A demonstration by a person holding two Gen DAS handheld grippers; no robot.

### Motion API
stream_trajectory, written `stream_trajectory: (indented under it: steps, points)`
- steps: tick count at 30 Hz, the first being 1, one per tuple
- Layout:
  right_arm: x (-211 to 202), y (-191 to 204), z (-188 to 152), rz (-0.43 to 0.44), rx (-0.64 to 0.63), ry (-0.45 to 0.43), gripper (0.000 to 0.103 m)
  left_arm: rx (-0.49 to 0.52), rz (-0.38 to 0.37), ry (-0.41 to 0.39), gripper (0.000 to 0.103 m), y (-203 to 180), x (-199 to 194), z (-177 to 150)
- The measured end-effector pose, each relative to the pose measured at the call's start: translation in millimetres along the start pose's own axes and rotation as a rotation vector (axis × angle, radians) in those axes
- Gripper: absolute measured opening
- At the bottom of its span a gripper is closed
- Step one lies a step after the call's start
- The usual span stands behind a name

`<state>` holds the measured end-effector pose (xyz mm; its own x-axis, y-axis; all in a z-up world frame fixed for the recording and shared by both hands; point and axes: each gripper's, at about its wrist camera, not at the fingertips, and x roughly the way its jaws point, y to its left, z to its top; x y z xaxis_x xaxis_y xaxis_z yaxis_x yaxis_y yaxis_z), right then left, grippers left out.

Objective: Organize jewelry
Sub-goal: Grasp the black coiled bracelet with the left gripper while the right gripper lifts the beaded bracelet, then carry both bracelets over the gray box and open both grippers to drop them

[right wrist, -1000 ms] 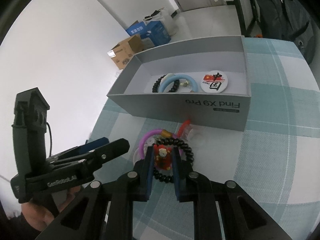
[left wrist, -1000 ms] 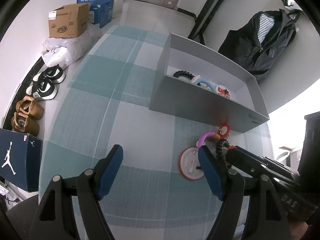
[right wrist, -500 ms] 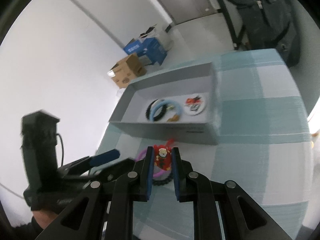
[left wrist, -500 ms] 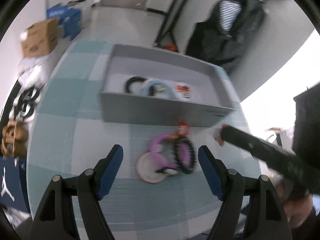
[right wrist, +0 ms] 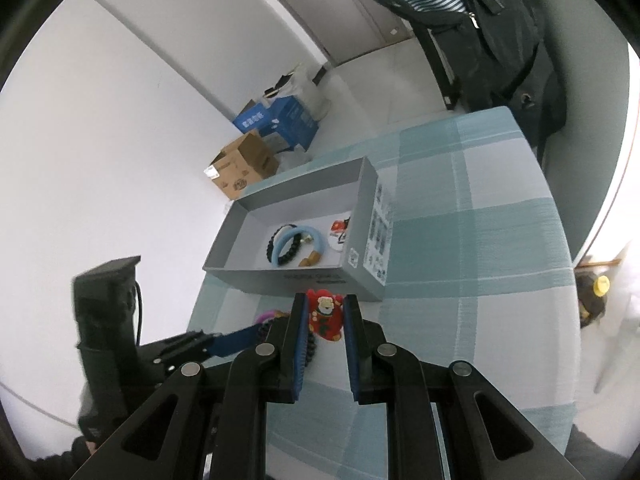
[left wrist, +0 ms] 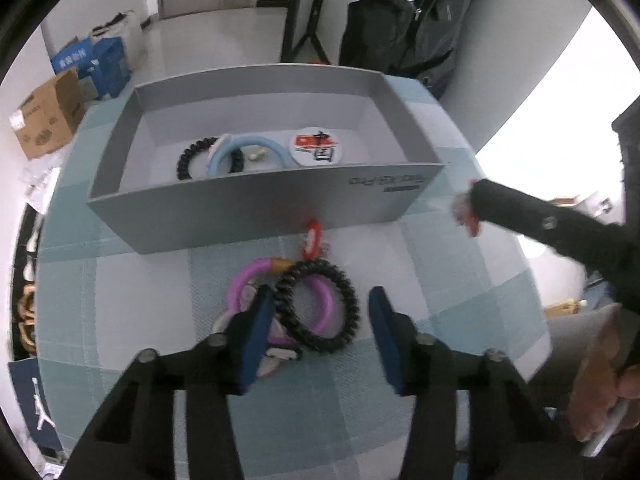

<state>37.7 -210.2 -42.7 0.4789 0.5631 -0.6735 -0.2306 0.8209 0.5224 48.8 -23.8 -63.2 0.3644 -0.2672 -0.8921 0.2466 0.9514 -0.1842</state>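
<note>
The left wrist camera looks steeply down along its fingers at close range, facing the long front wall of the grey box on the checked tablecloth. The right wrist camera sits higher and further back, viewing the same box from its corner. Both views share the box, tablecloth and hanging jacket.

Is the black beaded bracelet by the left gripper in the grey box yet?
Out. The black beaded bracelet lies on the checked cloth before the grey box.
</note>
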Motion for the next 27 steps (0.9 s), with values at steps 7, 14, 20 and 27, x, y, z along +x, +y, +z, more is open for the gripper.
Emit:
stream_trajectory:
  steps: [7,14,20,27]
  points:
    - [-4.9,-0.6,2.0,0.007,-0.004,-0.011,0.016,0.018,0.018,0.025,0.007,0.7,6.4,-2.9]
    - [-16.0,-3.6,3.8,0.016,0.014,-0.041,0.016,0.007,-0.025,-0.056,0.005,-1.0,-9.7,-0.6]
    - [-23.4,2.7,7.2,0.038,0.01,-0.075,0.016,-0.058,-0.088,-0.094,0.005,8.1,-23.1,-3.2]
    - [-23.8,16.0,14.8,0.078,0.003,-0.096,0.016,-0.123,-0.115,-0.163,0.005,16.9,-38.4,10.2]
